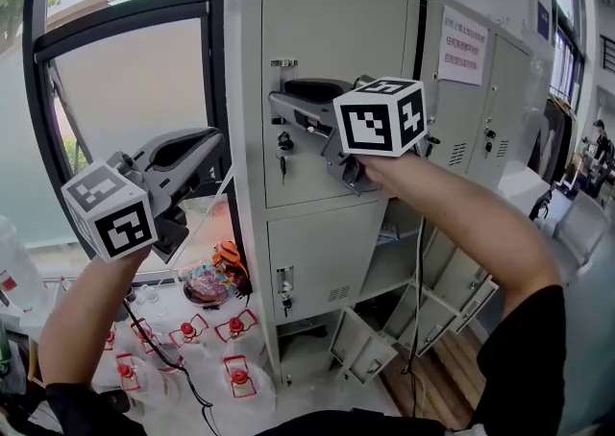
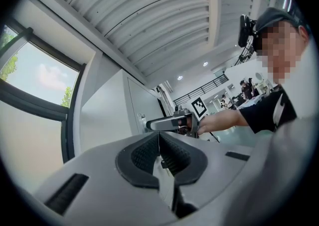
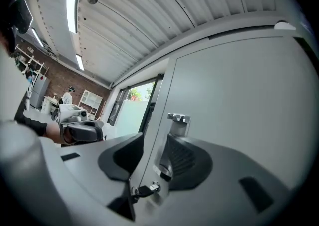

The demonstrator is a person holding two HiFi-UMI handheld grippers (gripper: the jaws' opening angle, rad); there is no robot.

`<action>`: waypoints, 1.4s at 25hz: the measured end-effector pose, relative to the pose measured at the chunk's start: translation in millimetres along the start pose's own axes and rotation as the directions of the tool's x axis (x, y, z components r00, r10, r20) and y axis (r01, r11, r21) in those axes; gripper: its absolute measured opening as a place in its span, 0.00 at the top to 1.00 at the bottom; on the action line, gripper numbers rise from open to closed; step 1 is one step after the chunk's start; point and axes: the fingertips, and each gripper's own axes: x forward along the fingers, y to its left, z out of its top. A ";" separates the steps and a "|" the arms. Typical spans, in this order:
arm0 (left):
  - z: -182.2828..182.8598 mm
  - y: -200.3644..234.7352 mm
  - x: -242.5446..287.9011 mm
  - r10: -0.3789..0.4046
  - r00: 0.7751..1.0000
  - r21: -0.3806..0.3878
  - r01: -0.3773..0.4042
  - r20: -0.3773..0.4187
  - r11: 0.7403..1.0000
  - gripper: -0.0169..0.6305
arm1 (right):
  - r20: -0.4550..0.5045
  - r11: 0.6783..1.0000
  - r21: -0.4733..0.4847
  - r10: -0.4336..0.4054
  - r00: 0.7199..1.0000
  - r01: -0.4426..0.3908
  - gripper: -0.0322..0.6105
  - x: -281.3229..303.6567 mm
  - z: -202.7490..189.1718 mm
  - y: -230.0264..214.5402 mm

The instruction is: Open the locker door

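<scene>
Where the left gripper [image 1: 213, 143] hung nearest, over by the window [image 1: 135, 79], its jaws sat closed together on nothing. Farther out, the right gripper [image 1: 281, 103] stood at the locker door [image 1: 336, 40] — upper left compartment of the grey cabinet [image 1: 248, 136], door looking flush in its frame — jaws spread wide either side of the metal latch tab [image 3: 178, 120], pads not pressing it. Key [image 1: 282, 148] hung just below.
</scene>
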 end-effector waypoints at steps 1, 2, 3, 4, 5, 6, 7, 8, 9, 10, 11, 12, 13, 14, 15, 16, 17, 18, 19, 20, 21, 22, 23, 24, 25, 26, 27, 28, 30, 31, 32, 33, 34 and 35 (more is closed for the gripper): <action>-0.6 -1.1 -1.2 -0.002 1.000 0.000 0.002 -0.001 1.000 0.95 | -0.002 1.000 0.005 -0.003 1.000 0.003 0.73 1.3 0.6 0.3; -1.5 -2.3 -2.4 -0.004 1.000 -0.001 0.004 -0.004 1.000 0.95 | -0.008 1.000 0.010 -0.009 1.000 0.009 0.73 2.4 0.3 -0.1; -3.0 -3.2 -3.7 -0.006 1.000 -0.004 0.006 -0.007 1.000 0.95 | -0.017 1.000 0.017 -0.020 1.000 0.020 0.73 3.4 -0.8 -1.3; -5.0 -3.8 -5.3 -0.007 1.000 -0.008 0.007 -0.013 1.000 0.95 | -0.029 0.999 0.024 -0.032 0.999 0.033 0.73 4.4 -2.5 -3.2; -7.1 -4.0 -7.3 -0.007 1.000 -0.012 0.007 -0.020 1.000 0.95 | -0.040 0.999 0.030 -0.044 0.998 0.046 0.73 5.4 -4.4 -5.0; -9.1 -3.8 -9.7 -0.006 1.000 -0.015 0.006 -0.027 1.000 0.95 | -0.048 0.998 0.034 -0.053 0.997 0.054 0.73 6.3 -6.1 -6.3; -10.7 -3.1 -12.3 -0.003 0.999 -0.018 0.003 -0.033 1.000 0.95 | -0.054 0.998 0.038 -0.056 0.997 0.058 0.73 7.1 -7.3 -6.6; -11.8 -2.2 -14.7 0.000 0.999 -0.021 -0.001 -0.037 1.000 0.95 | -0.057 0.997 0.041 -0.055 0.997 0.057 0.73 8.0 -8.0 -6.0; -12.8 -1.3 -17.0 0.004 0.999 -0.025 -0.005 -0.039 1.000 0.95 | -0.061 0.997 0.044 -0.054 0.997 0.057 0.73 8.7 -8.3 -5.2; -13.7 -0.5 -19.0 0.006 0.999 -0.029 -0.008 -0.041 1.000 0.95 | -0.063 0.997 0.046 -0.055 0.996 0.058 0.73 9.4 -8.4 -4.7; -14.7 -0.1 -20.9 0.008 0.999 -0.036 -0.010 -0.043 0.999 0.95 | -0.067 0.997 0.047 -0.058 0.996 0.062 0.73 10.1 -8.5 -4.5; -16.1 0.1 -22.8 0.009 0.999 -0.044 -0.011 -0.044 0.999 0.95 | -0.071 0.997 0.048 -0.062 0.996 0.065 0.73 11.0 -8.8 -4.4; -17.6 0.1 -24.6 0.010 0.999 -0.052 -0.012 -0.047 0.999 0.95 | -0.075 0.996 0.051 -0.064 0.995 0.068 0.73 12.1 -9.1 -4.0; -19.3 -0.1 -26.5 0.011 0.999 -0.057 -0.014 -0.050 0.998 0.95 | -0.080 0.996 0.058 -0.067 0.995 0.072 0.73 13.1 -9.8 -3.8; -20.9 -0.3 -28.1 0.012 0.998 -0.060 -0.015 -0.054 0.998 0.95 | -0.085 0.995 0.065 -0.072 0.994 0.077 0.73 13.8 -10.7 -4.0; -22.4 -0.6 -29.6 0.012 0.998 -0.062 -0.016 -0.057 0.998 0.95 | -0.089 0.994 0.070 -0.077 0.993 0.083 0.73 14.1 -11.5 -4.4; -23.8 -0.8 -30.7 0.013 0.998 -0.063 -0.017 -0.060 0.998 0.95 | -0.091 0.994 0.070 -0.082 0.993 0.088 0.73 14.4 -12.0 -4.7; -24.9 -1.0 -31.8 0.013 0.998 -0.065 -0.017 -0.061 0.998 0.95 | -0.092 0.993 0.067 -0.087 0.992 0.093 0.73 14.8 -12.5 -4.9; -25.9 -1.3 -32.6 0.013 0.998 -0.069 -0.018 -0.062 0.997 0.95 | -0.092 0.993 0.063 -0.094 0.991 0.100 0.74 15.4 -13.2 -5.5; -26.9 -1.6 -33.3 0.014 0.998 -0.073 -0.018 -0.061 0.997 0.95 | -0.092 0.992 0.060 -0.104 0.990 0.110 0.75 15.9 -14.1 -6.6; -27.8 -2.4 -33.7 0.013 0.998 -0.077 -0.018 -0.060 0.997 0.95 | -0.093 0.991 0.059 -0.116 0.989 0.122 0.77 16.1 -15.1 -8.6; -28.7 -3.5 -33.8 0.012 0.998 -0.083 -0.017 -0.059 0.996 0.95 | -0.095 0.989 0.058 -0.129 0.987 0.135 0.80 16.0 -16.0 -11.2; -29.8 -4.9 -33.7 0.010 0.998 -0.088 -0.015 -0.057 0.996 0.95 | -0.098 0.987 0.056 -0.141 0.985 0.147 0.84 15.5 -16.5 -14.2; -31.1 -6.5 -33.6 0.007 0.998 -0.092 -0.012 -0.055 0.996 0.95 | -0.100 0.986 0.055 -0.150 0.984 0.156 0.86 15.2 -16.5 -16.7; -32.6 -8.3 -34.0 0.005 0.998 -0.097 -0.010 -0.055 0.995 0.95 | -0.103 0.986 0.056 -0.154 0.983 0.160 0.88 15.2 -16.2 -18.1; -34.2 -10.1 -34.8 0.003 0.998 -0.100 -0.008 -0.055 0.995 0.95 | -0.105 0.985 0.057 -0.154 0.982 0.161 0.88 15.7 -15.7 -18.3; -35.6 -11.9 -36.1 0.002 0.998 -0.102 -0.008 -0.056 0.995 0.95 | -0.106 0.985 0.060 -0.153 0.983 0.160 0.88 16.4 -15.2 -17.8; -36.8 -13.5 -37.4 0.002 0.998 -0.104 -0.008 -0.058 0.995 0.95 | -0.107 0.985 0.062 -0.151 0.983 0.158 0.88 17.0 -14.6 -17.0; -38.5 -15.9 -39.7 0.005 0.998 -0.108 -0.011 -0.060 0.994 0.95 | -0.109 0.986 0.067 -0.147 0.983 0.155 0.88 17.3 -13.9 -15.8; -39.2 -16.8 -40.7 0.006 0.998 -0.111 -0.012 -0.060 0.994 0.95 | -0.110 0.986 0.068 -0.145 0.983 0.153 0.88 17.1 -13.9 -15.6; -39.6 -17.4 -41.7 0.007 0.998 -0.113 -0.014 -0.061 0.994 0.95 | -0.111 0.986 0.068 -0.144 0.983 0.152 0.88 16.8 -14.1 -15.5; -39.8 -17.9 -42.9 0.009 0.998 -0.114 -0.016 -0.061 0.993 0.95 | -0.112 0.986 0.066 -0.143 0.983 0.151 0.88 16.4 -14.4 -15.4; -39.7 -18.5 -44.2 0.012 0.998 -0.114 -0.019 -0.063 0.993 0.95 | -0.110 0.987 0.062 -0.142 0.984 0.149 0.88 16.1 -14.4 -15.3; -39.4 -19.1 -45.7 0.016 0.998 -0.113 -0.023 -0.066 0.993 0.95 | -0.107 0.987 0.058 -0.140 0.984 0.147 0.88 15.6 -14.3 -15.0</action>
